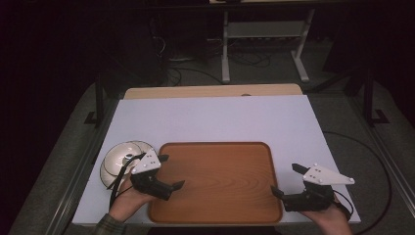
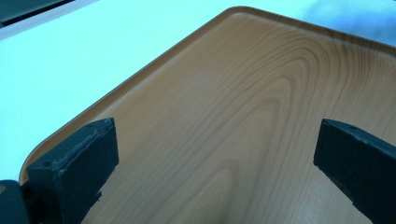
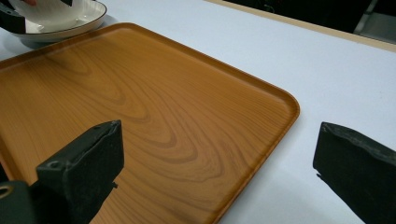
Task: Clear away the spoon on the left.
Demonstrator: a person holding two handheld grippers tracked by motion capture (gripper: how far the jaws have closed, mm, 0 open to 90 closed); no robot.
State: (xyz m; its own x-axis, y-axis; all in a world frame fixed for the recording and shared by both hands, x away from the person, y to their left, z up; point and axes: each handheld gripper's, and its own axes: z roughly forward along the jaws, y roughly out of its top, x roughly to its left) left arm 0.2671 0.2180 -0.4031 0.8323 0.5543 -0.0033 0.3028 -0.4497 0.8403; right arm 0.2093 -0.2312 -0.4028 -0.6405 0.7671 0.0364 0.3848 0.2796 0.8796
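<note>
In the high view your left gripper (image 1: 171,171) sits at the lower left of the frame, over the left edge of the wooden tray (image 1: 215,181); its jaws are spread wide and hold nothing; one jaw points toward the tray's upper left corner, the other reaches over the tray's bare floor. Your left hand (image 1: 128,201) comes in from the bottom edge under it. In the left gripper view the two black jaws rise from the lower corners with the tray (image 2: 243,107) and its wood grain between them; the rounded corner of the tray shows near the top of that frame, with the white table top (image 2: 60,56) beyond it.

Your right gripper (image 1: 286,180) sits at the lower right of the high view, just beside the tray's right edge; its jaws too are wide apart and empty; your right hand (image 1: 333,218) holds it from the bottom edge. In the right gripper view the left jaw stands over the tray (image 3: 140,107) and the right jaw over the white table top (image 3: 280,70); the tray's rounded corner lies between them.

A white plate (image 1: 120,159) lies on the table top (image 1: 215,117) at the left of the high view, just beside the tray's upper left corner and partly behind your left gripper; it also shows at the upper left of the right gripper view (image 3: 70,21), with a dark rim line.
</note>
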